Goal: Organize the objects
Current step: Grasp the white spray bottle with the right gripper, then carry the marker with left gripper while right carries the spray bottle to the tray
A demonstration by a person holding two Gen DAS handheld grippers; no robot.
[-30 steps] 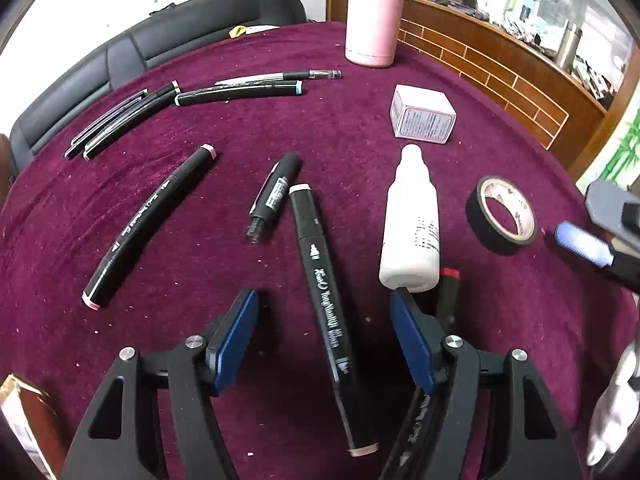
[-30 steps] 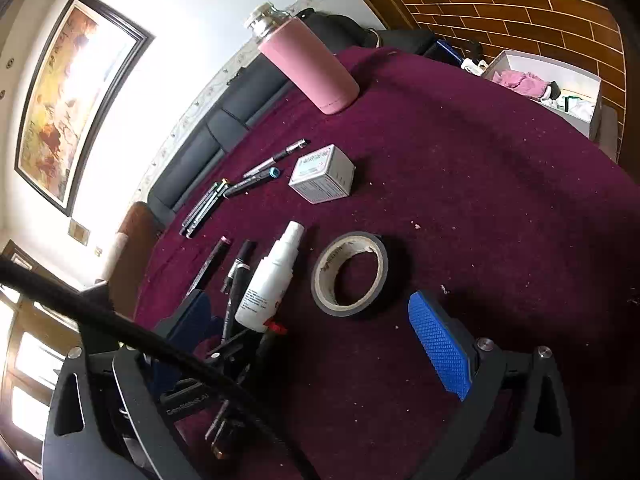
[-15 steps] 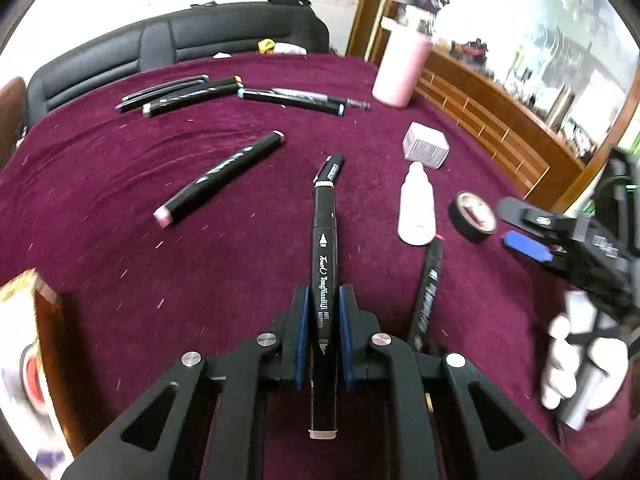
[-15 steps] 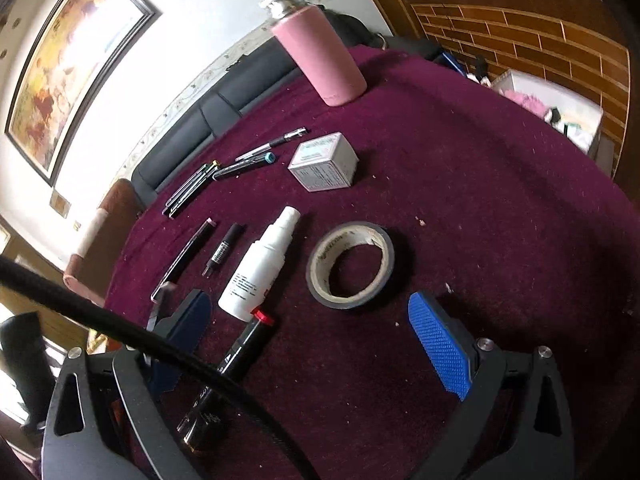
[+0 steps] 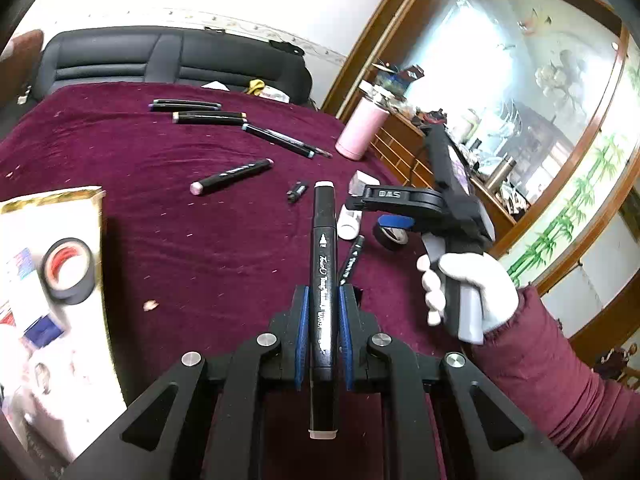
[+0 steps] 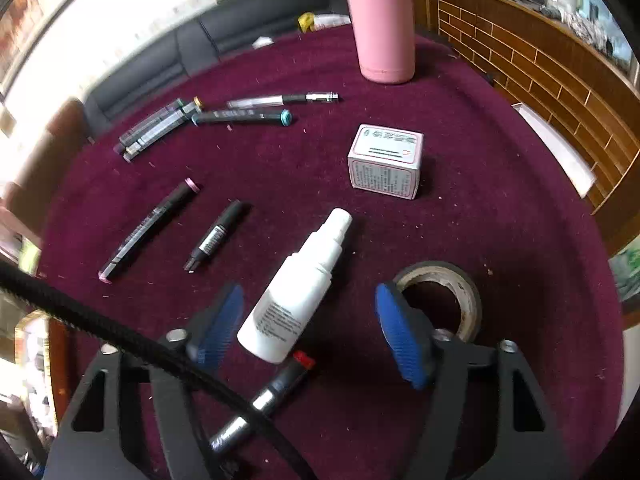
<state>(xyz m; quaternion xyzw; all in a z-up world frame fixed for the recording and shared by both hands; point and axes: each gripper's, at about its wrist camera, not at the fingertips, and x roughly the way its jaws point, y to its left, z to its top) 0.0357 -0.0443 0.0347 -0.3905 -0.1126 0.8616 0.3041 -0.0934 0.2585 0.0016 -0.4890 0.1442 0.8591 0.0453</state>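
My left gripper (image 5: 323, 334) is shut on a black marker (image 5: 323, 264) and holds it lifted above the maroon table (image 5: 200, 248). My right gripper (image 6: 310, 322) is open, its jaws on either side of a white spray bottle (image 6: 298, 288) lying on the cloth. A red-tipped marker (image 6: 276, 392) lies under it and a black tape roll (image 6: 440, 292) sits by its right pad. It also shows in the left wrist view (image 5: 394, 222). More markers (image 6: 150, 230) and a short black pen (image 6: 216, 236) lie to the left.
A box (image 5: 52, 280) holding a red-cored tape roll (image 5: 68, 270) stands at the table's left edge. A pink flask (image 6: 382, 20), a small white carton (image 6: 386, 162) and a row of pens (image 6: 240, 114) sit farther back. A black sofa (image 5: 160, 58) is behind.
My left gripper closed on the black marker, lifted it and swung left toward the box. My right gripper moved over the spray bottle.
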